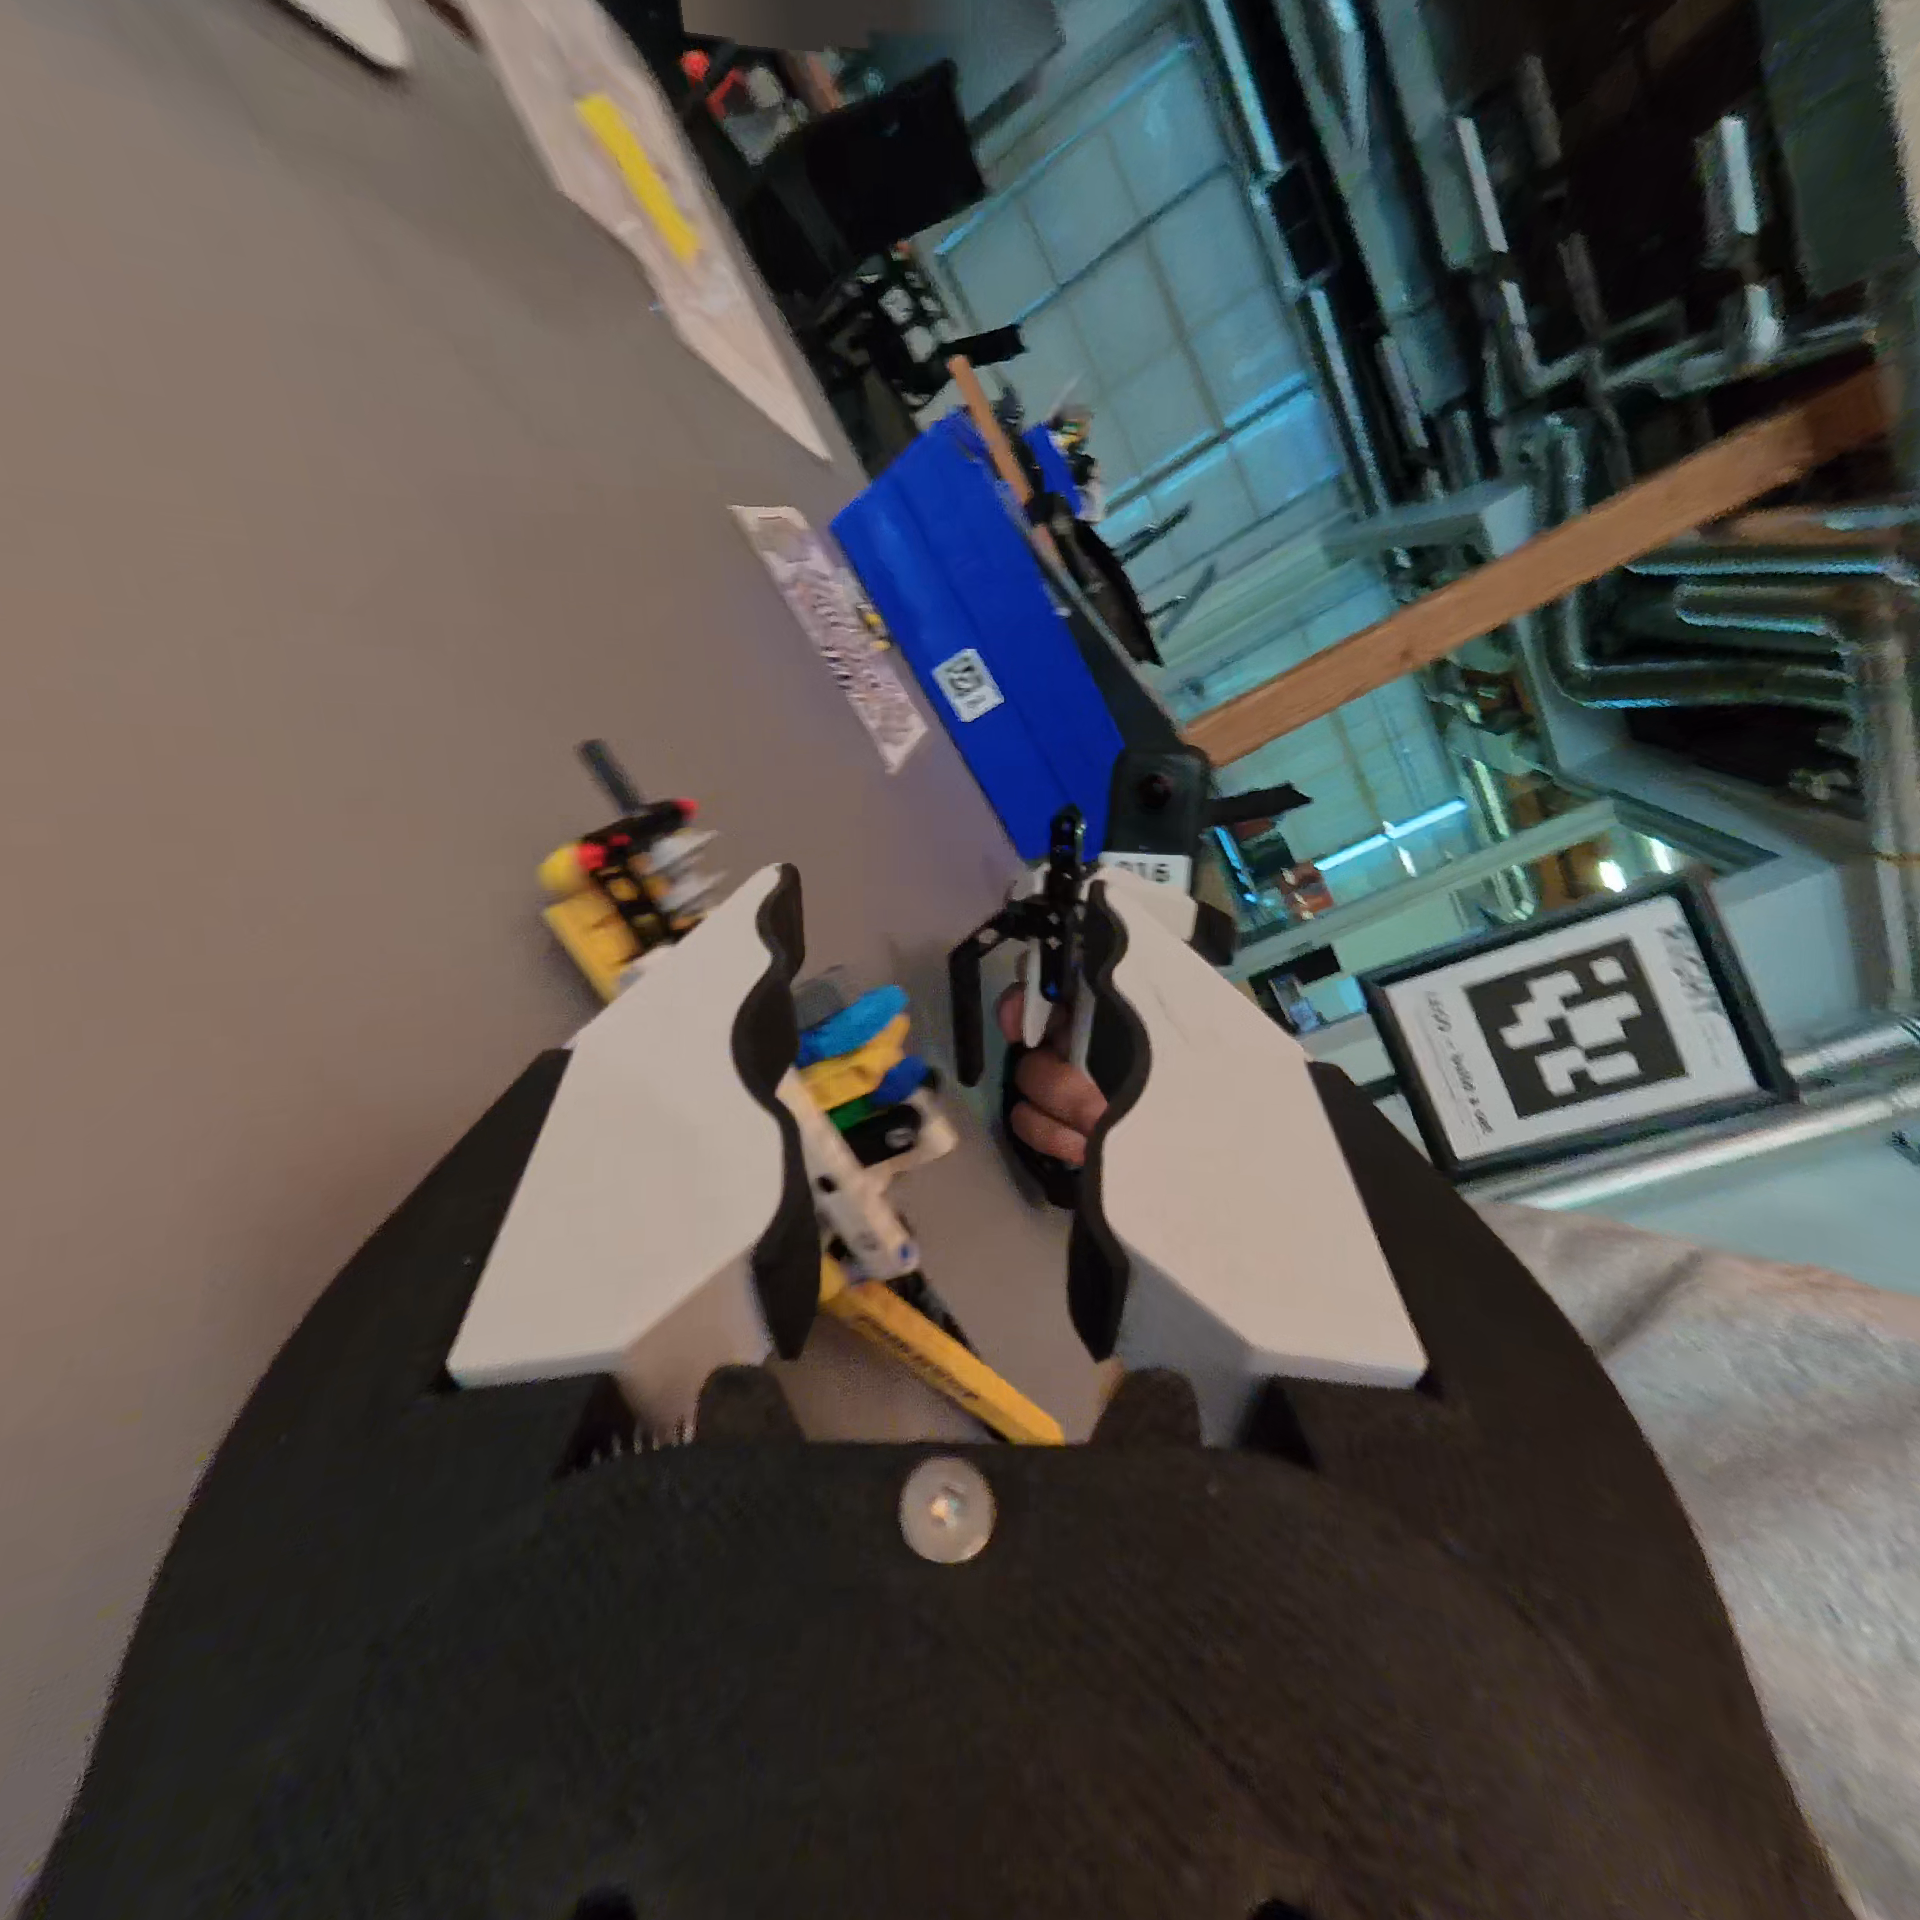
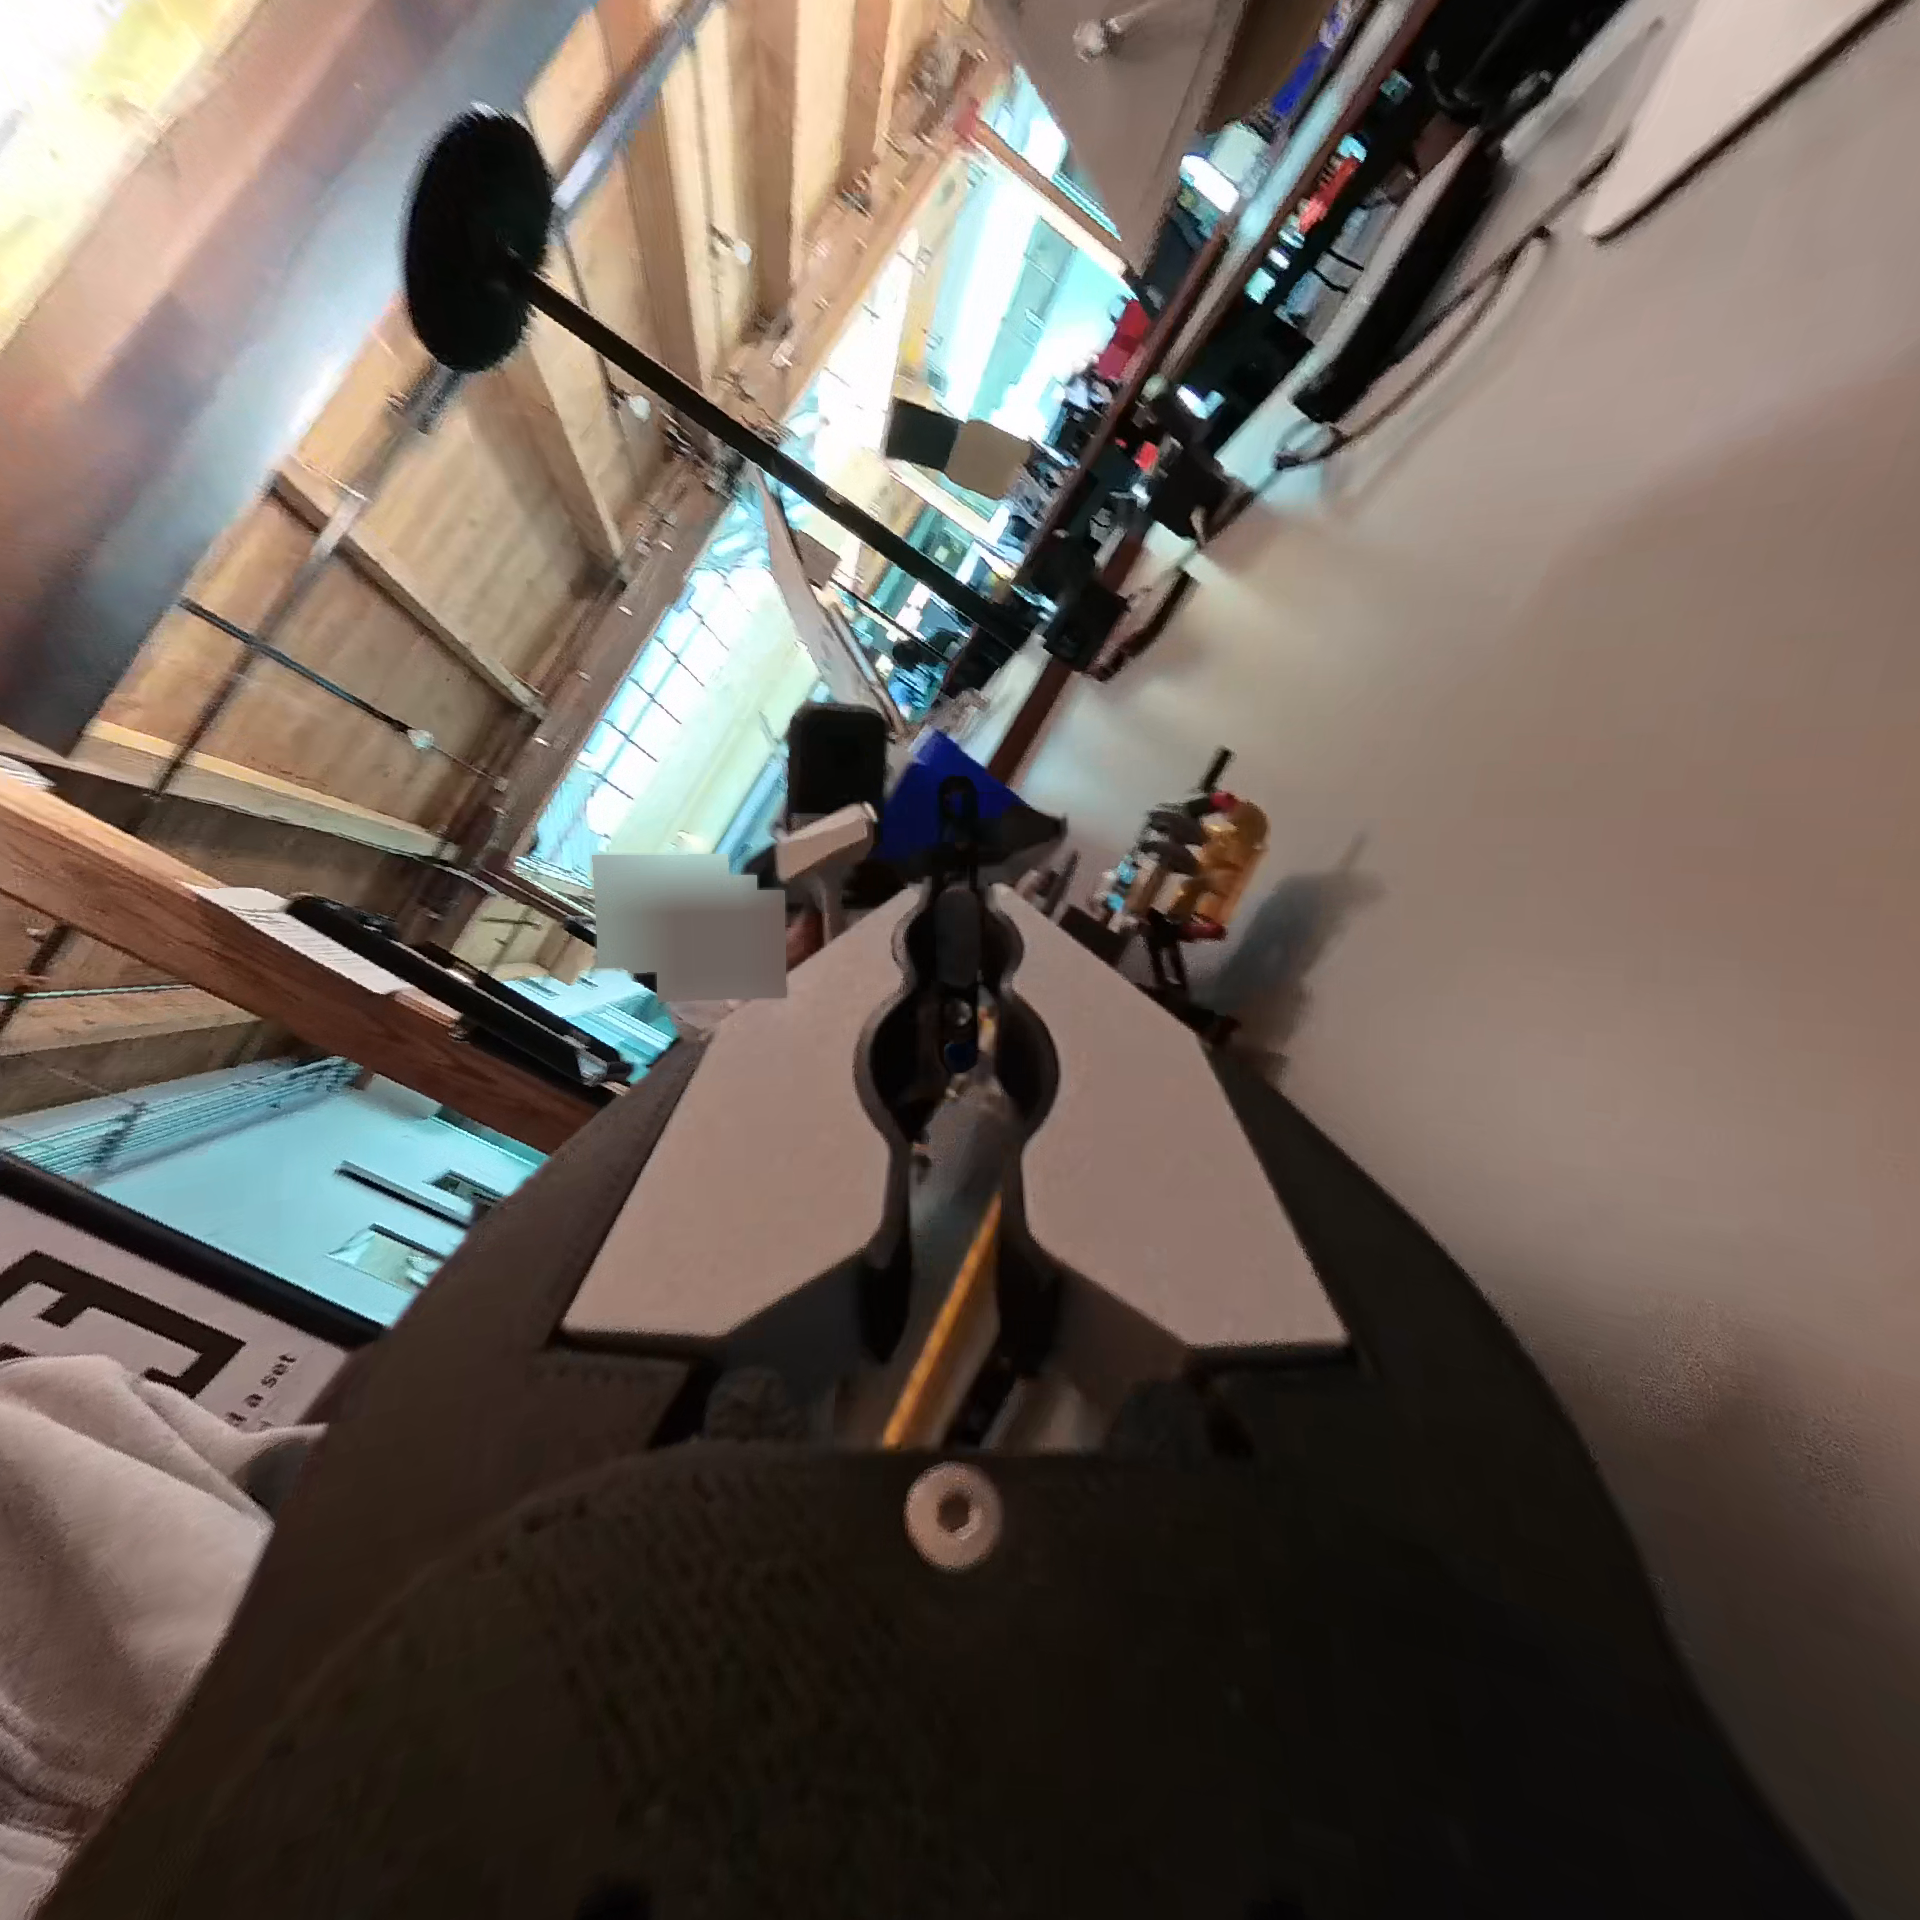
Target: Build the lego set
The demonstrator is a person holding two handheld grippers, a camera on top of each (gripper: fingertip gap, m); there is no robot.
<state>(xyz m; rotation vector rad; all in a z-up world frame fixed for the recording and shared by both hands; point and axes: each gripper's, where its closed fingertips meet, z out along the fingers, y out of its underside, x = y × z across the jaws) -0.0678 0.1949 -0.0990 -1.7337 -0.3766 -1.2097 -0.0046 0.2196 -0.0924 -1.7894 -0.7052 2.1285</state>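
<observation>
My left gripper (image 1: pixel 940 1039) has its jaws spread wide, holding nothing. My right gripper (image 2: pixel 954 961) pinches a black lego piece (image 2: pixel 954 831) above the worktop (image 2: pixel 1558 831).

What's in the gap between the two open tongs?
In the left wrist view, the left tongs stand open over the grey table, with a colourful lego build lying between their fingers.

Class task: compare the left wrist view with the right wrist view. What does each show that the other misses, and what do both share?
Only the left wrist view shows the open left gripper, the heap of blue and yellow pieces between its fingers, and a framed marker board.

Only the right wrist view shows a black disc on a pole and the right gripper shut on the black lego assembly.

Both show that assembly, the blue bin and the yellow model.
</observation>
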